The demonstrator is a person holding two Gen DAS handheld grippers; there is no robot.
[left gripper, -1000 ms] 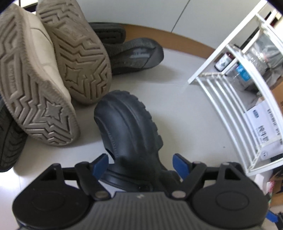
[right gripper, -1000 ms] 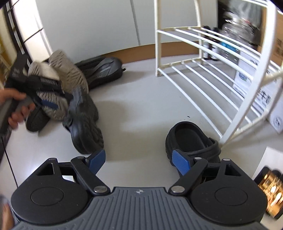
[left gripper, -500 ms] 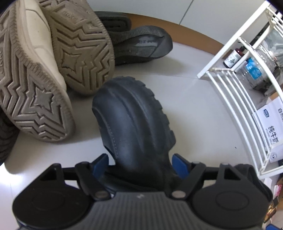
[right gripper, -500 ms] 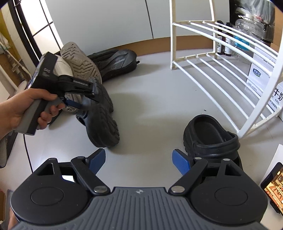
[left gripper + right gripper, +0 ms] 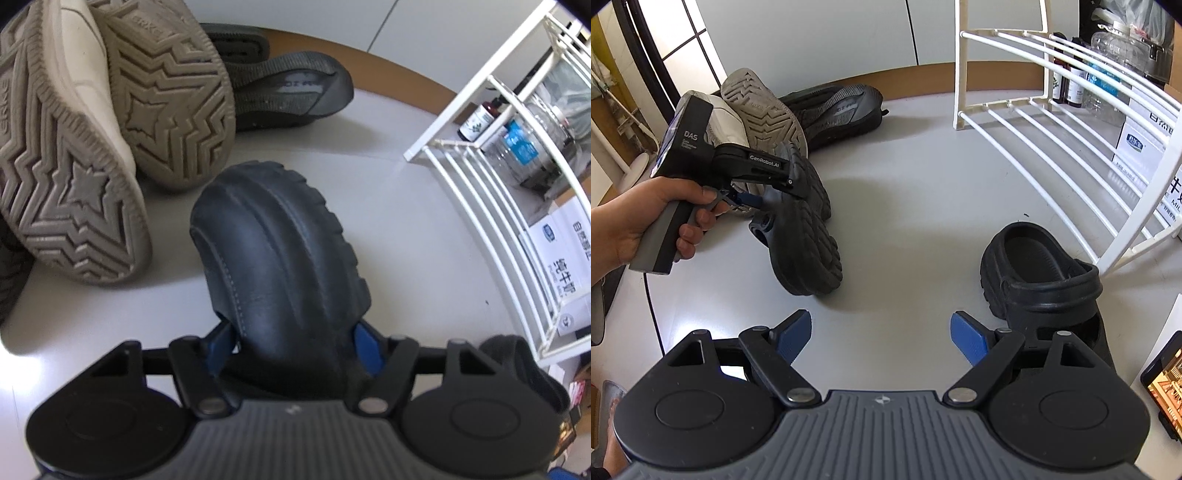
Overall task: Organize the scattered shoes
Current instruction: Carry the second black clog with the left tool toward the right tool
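A black clog (image 5: pixel 273 258) lies tipped on its side on the grey floor, its ridged sole (image 5: pixel 809 243) facing my right camera. My left gripper (image 5: pixel 293 339), held by a hand (image 5: pixel 639 218), is shut on this clog near its heel, a blue pad (image 5: pixel 365 343) pressed to each side. The matching clog (image 5: pixel 1034 273) stands upright by the foot of the white shoe rack (image 5: pixel 1052 122). My right gripper (image 5: pixel 881 336) hovers open above bare floor between the two clogs, holding nothing.
Two beige sneakers (image 5: pixel 74 177) lie sole-up, leaning on dark sneakers (image 5: pixel 288 92) by the wall. Bottles (image 5: pixel 476 122) and boxes (image 5: pixel 1137 147) sit behind the rack. A phone (image 5: pixel 1163 380) lies at the far right.
My left gripper slid forward around the black clog and its pads closed onto it. The right view drew back and leftward, bringing the hand and left gripper into fuller sight.
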